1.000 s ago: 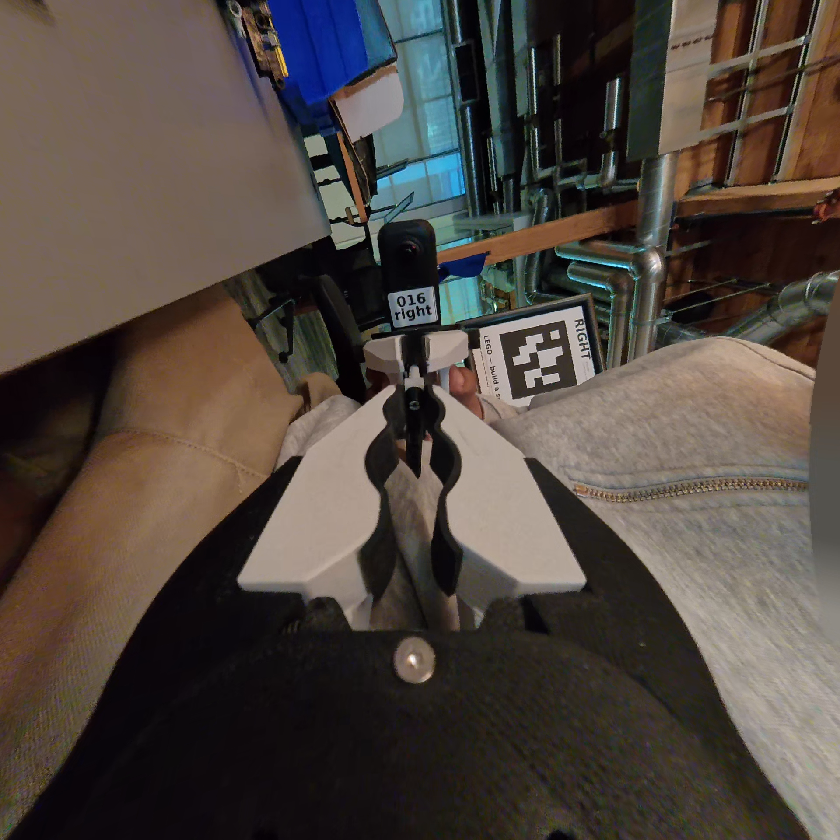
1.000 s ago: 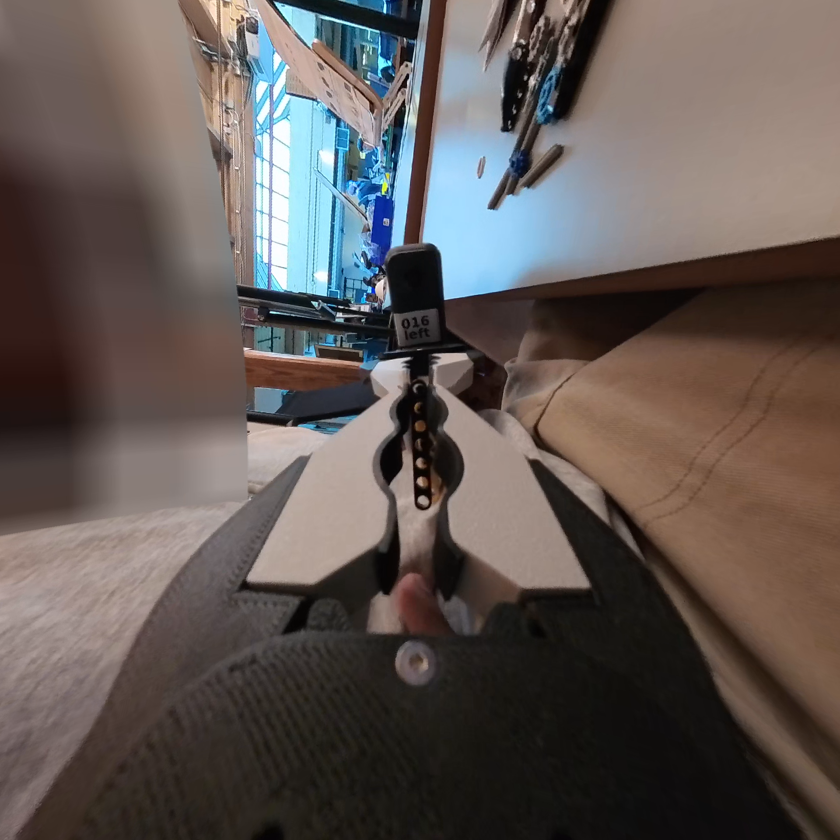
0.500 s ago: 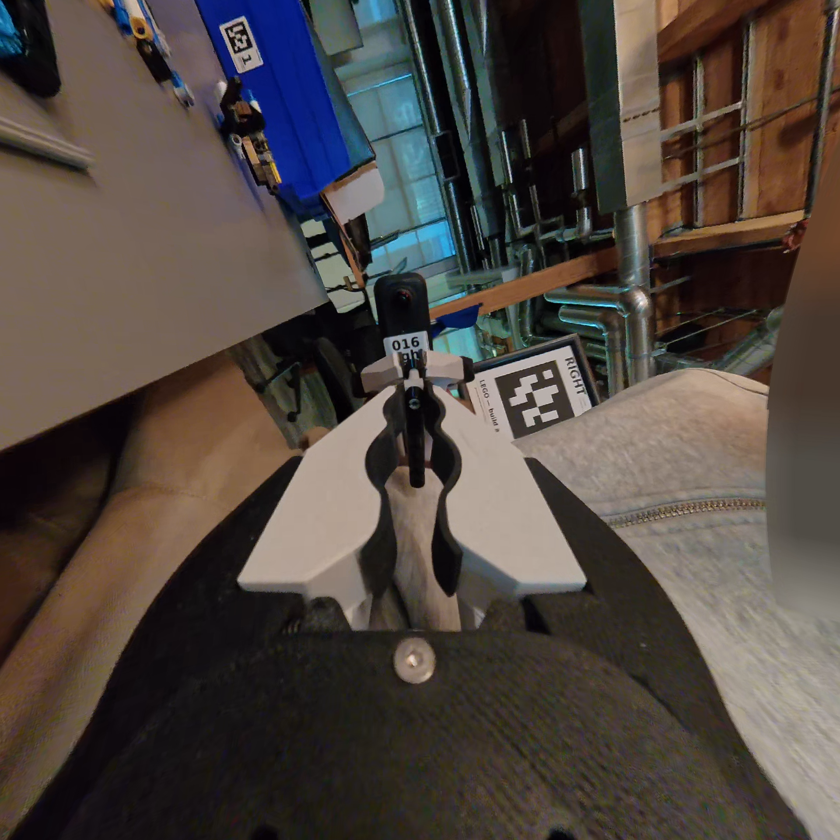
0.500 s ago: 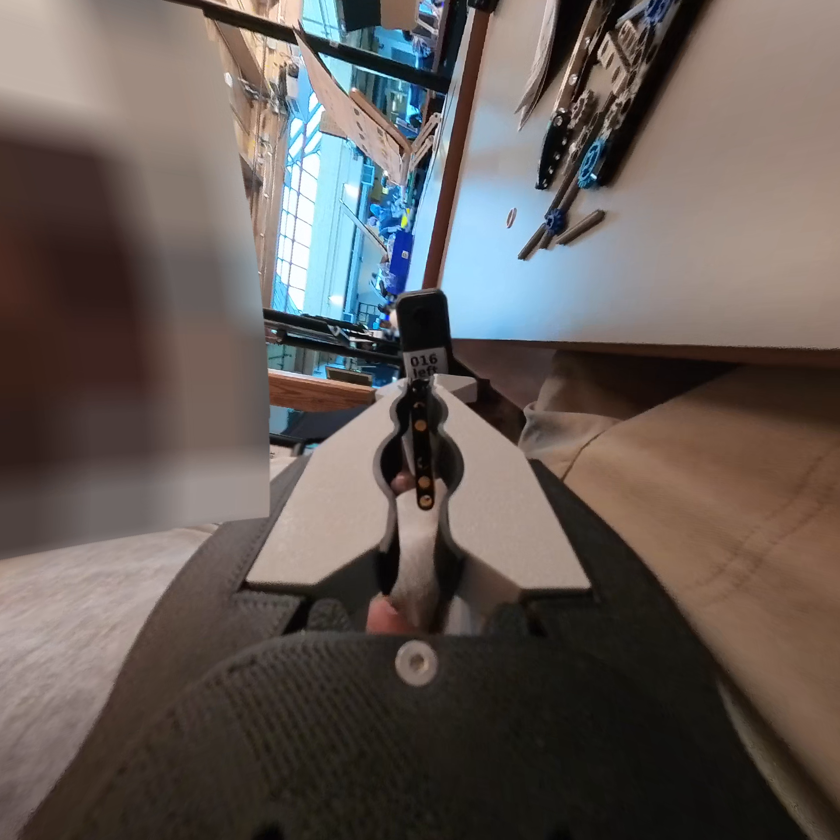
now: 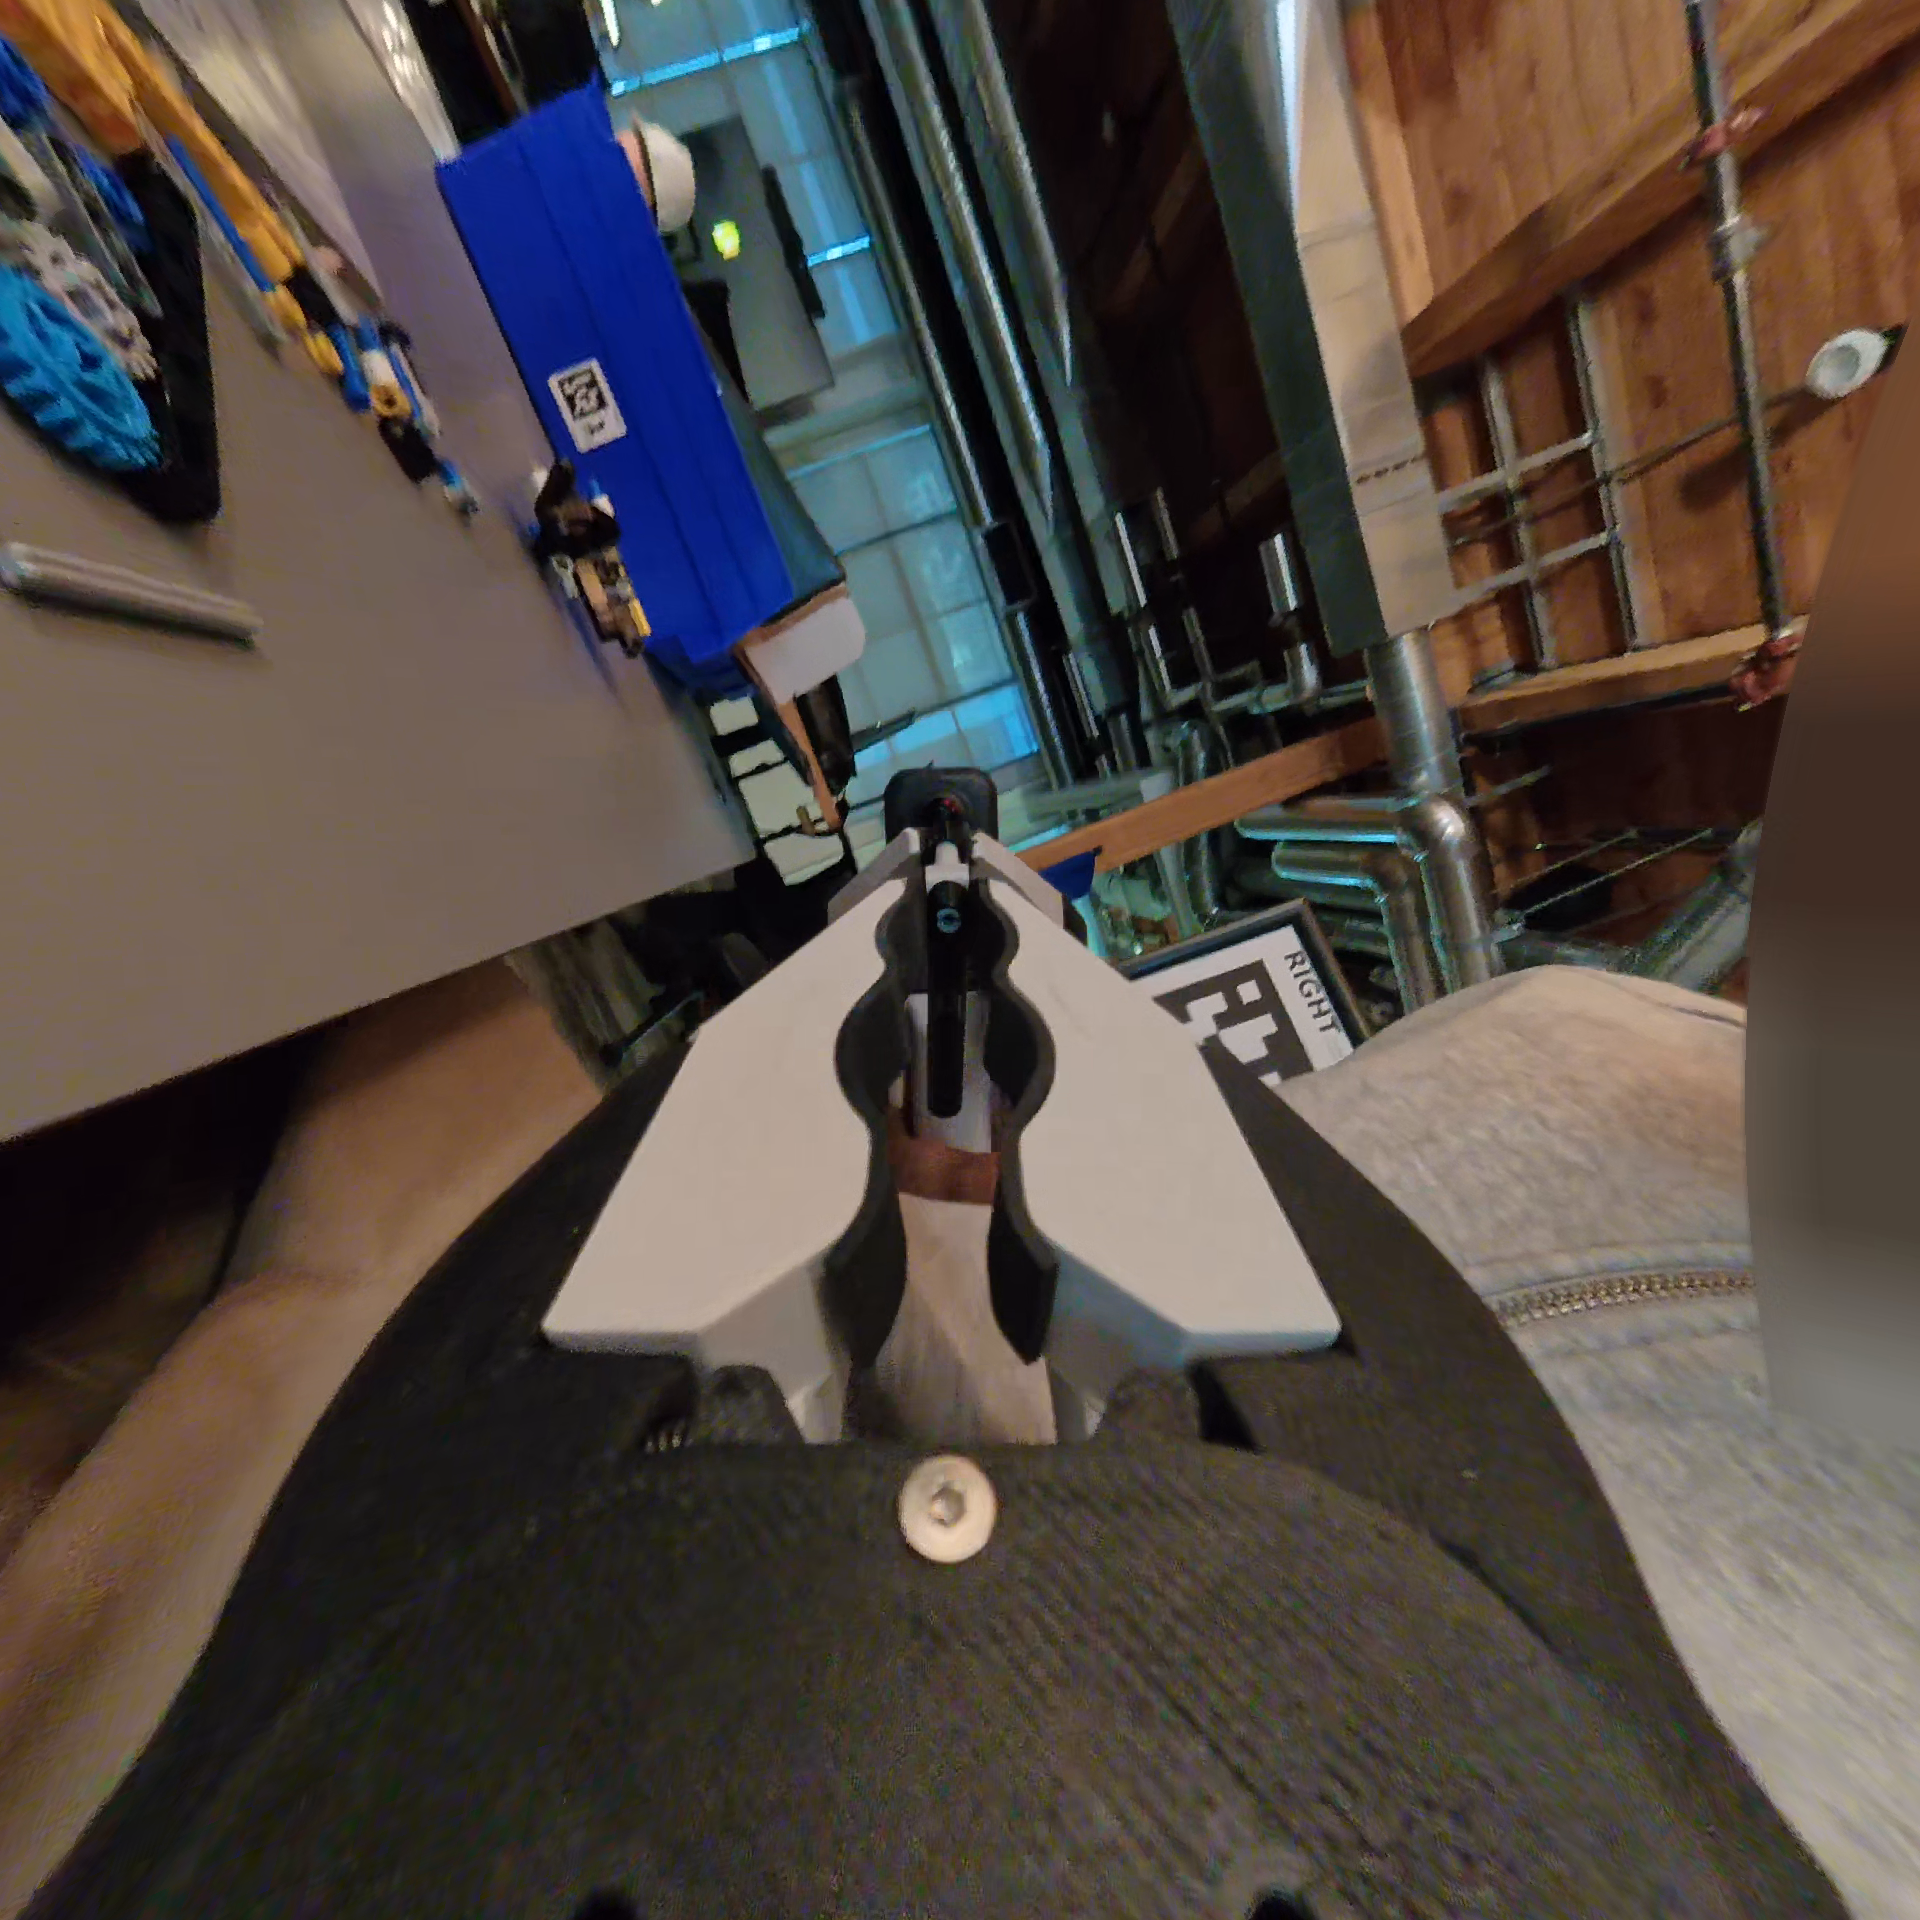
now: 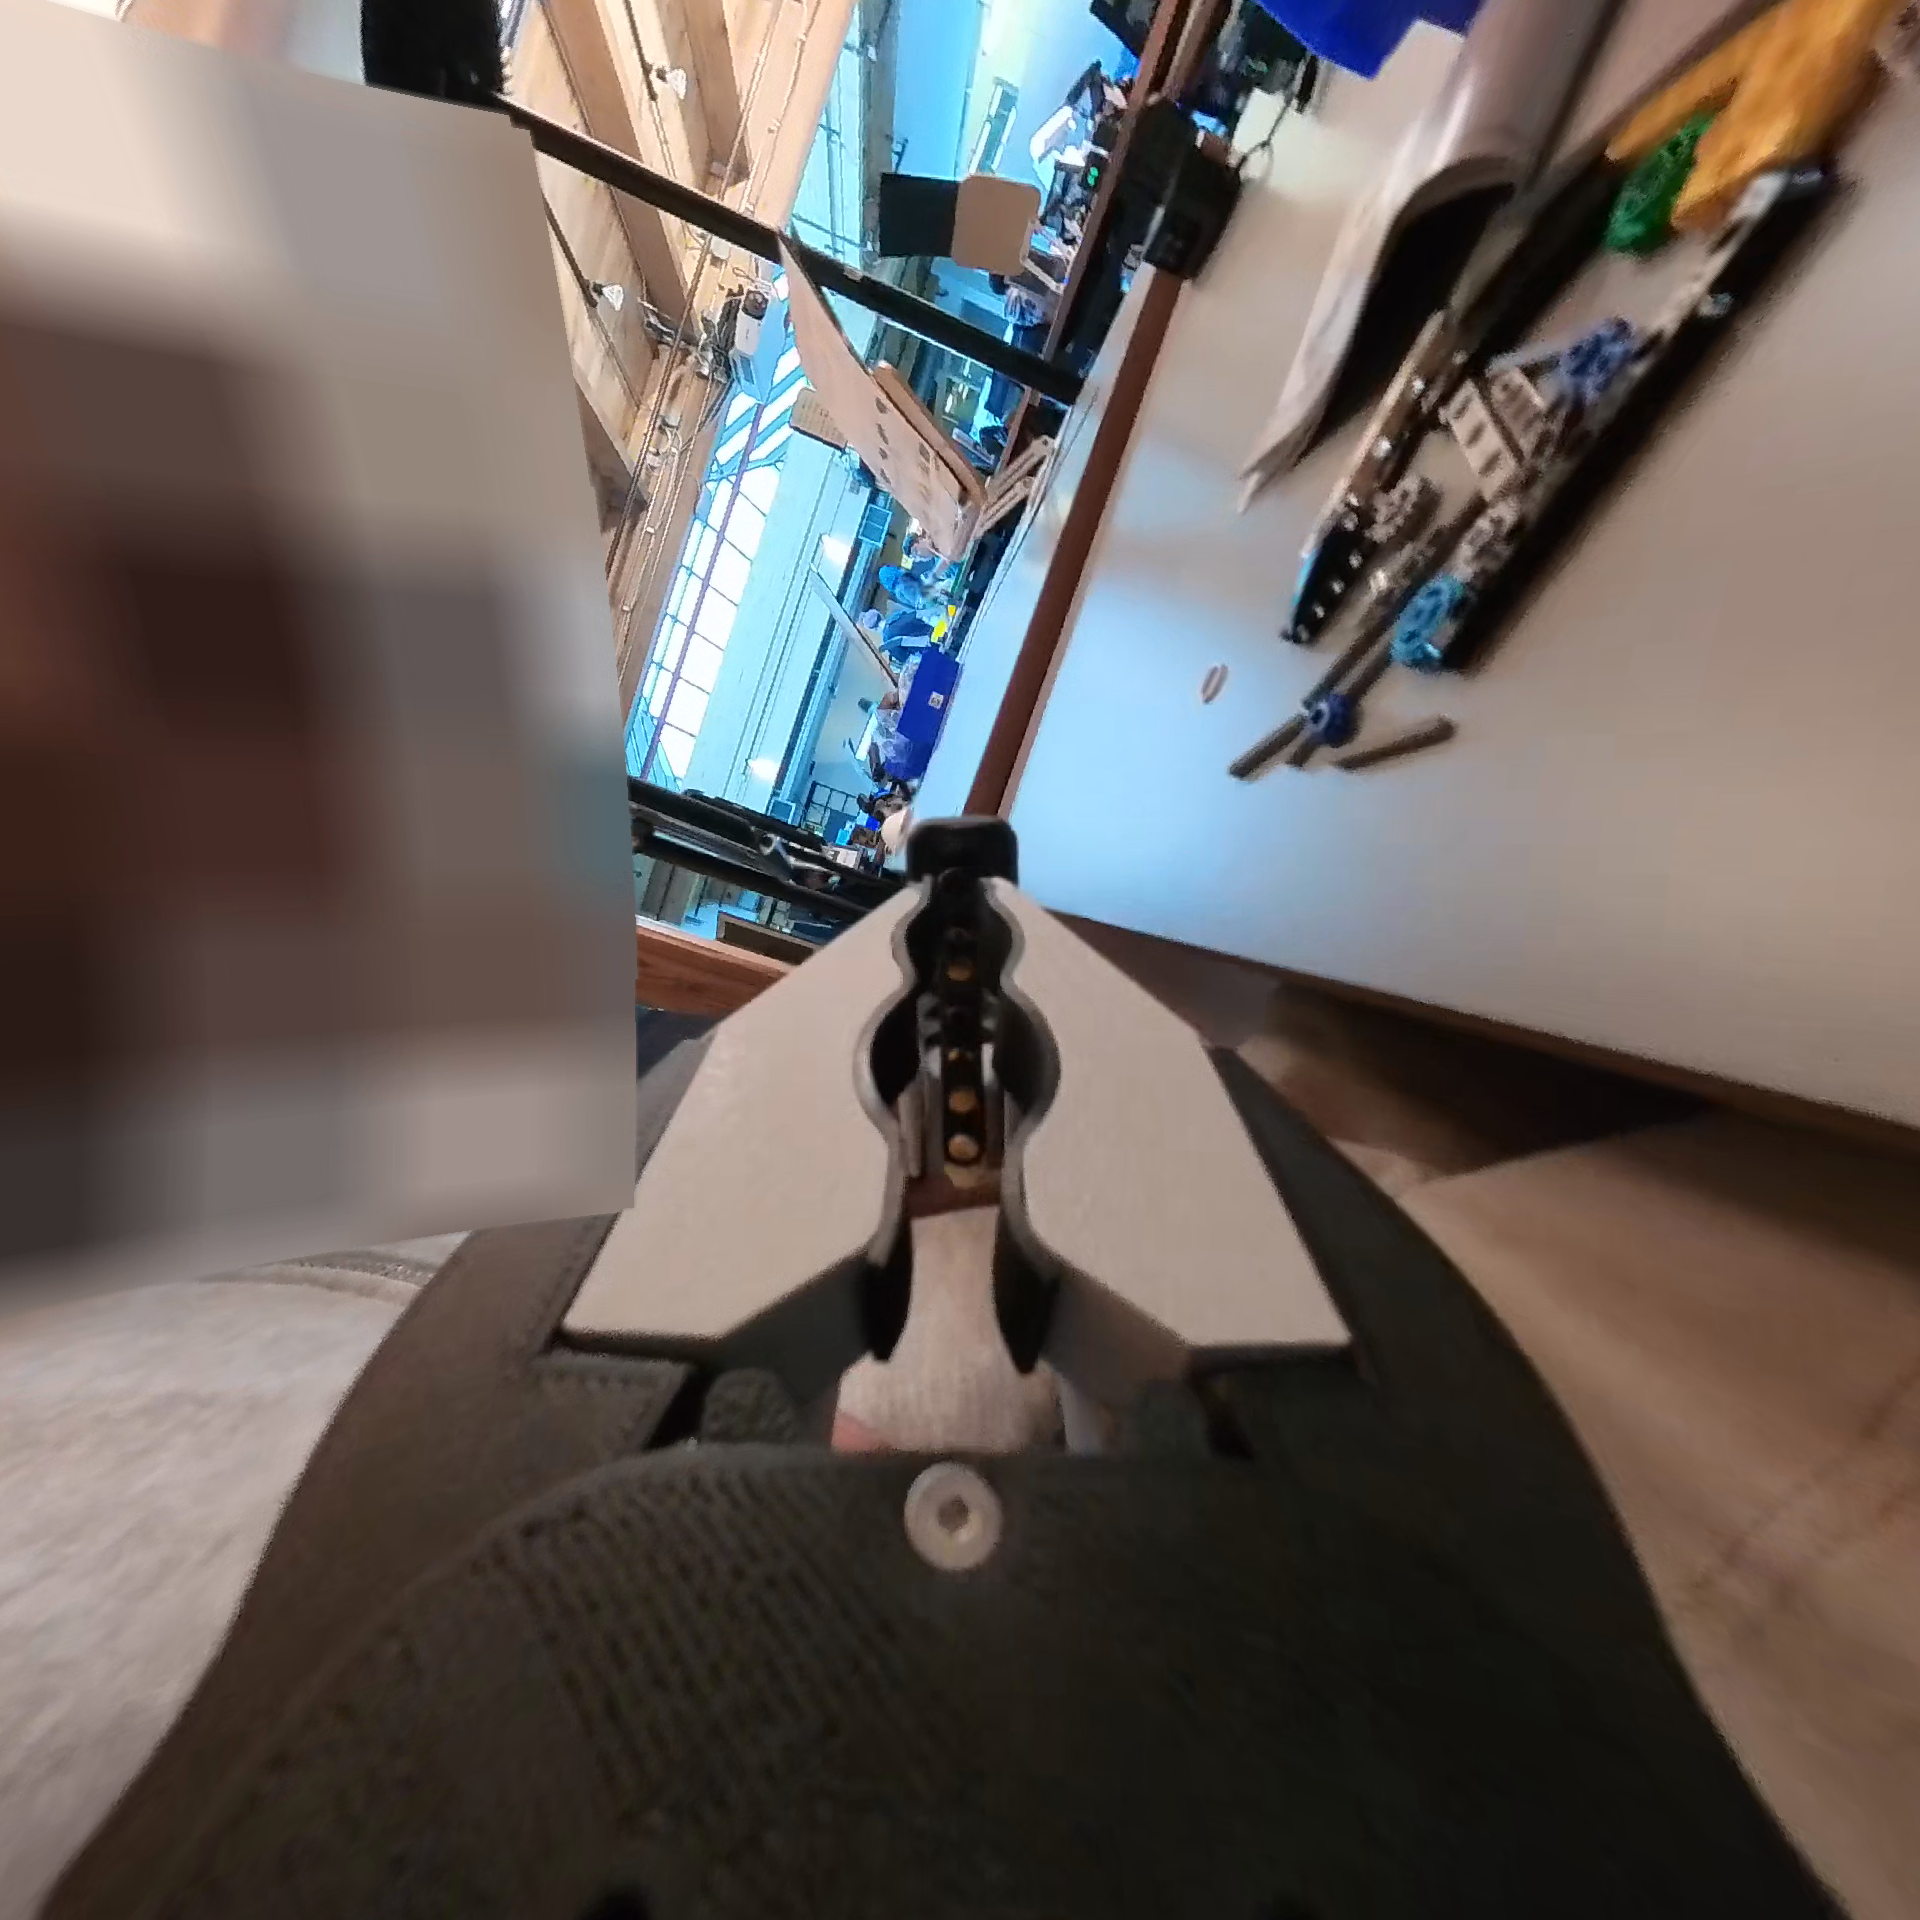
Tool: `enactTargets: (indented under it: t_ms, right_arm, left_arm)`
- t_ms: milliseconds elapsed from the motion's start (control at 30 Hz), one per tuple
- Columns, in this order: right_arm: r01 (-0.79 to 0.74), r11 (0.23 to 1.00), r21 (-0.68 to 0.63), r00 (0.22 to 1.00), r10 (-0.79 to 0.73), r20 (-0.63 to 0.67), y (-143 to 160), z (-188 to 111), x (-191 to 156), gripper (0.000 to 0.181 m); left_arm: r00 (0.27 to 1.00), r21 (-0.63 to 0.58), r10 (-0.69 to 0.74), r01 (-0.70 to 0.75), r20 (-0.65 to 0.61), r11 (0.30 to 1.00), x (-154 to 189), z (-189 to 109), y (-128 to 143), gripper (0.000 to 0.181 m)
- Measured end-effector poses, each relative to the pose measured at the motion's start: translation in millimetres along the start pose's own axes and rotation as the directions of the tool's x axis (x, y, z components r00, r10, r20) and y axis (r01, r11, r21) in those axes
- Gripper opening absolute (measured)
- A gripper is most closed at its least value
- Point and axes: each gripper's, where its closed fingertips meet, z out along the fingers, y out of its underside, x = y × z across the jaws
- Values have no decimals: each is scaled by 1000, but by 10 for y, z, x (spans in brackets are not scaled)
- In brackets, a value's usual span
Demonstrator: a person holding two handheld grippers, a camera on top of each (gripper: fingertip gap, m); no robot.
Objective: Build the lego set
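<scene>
My left gripper and right gripper point at each other, tip to tip, above the person's lap. Both are shut on one black lego beam. In the left wrist view the beam is edge-on, with a small white piece at its far end. In the right wrist view it shows a row of holes with tan pins. Loose lego parts lie on a black tray on the grey table, up and to the right. The table also shows in the left wrist view.
A blue bin stands on the table's far side. A grey axle and coloured parts lie near the table edge. Grey axles and a blue connector lie loose. A grey sweater and tan trousers are close below. My two grippers' fingertips are within a few centimetres of each other.
Both grippers have risen and tilted, so more of the table top and its parts shows. They have drawn closer together. Both stay shut on the black beam.
</scene>
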Motion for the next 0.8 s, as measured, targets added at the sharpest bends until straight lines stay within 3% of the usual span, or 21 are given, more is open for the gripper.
enactTargets:
  t_ms: [200,433,633,800]
  right_arm:
    - [30,1000,-9,999,-30,18,-16,93,-11,5]
    - [16,999,-29,1000,-15,19,1,78,-5,5]
    - [96,985,-147,993,-105,-57,130,-63,33,4]
    - [45,982,-184,994,-62,-86,197,-163,66,4]
  left_arm:
    - [998,70,-36,39,-49,997,22,-57,-90,5]
    - [998,74,-29,32,-50,997,18,-63,-92,5]
    - [1000,-96,-8,8,-4,995,-22,-56,90,4]
    - [1000,-140,3,0,19,990,-71,-31,182,4]
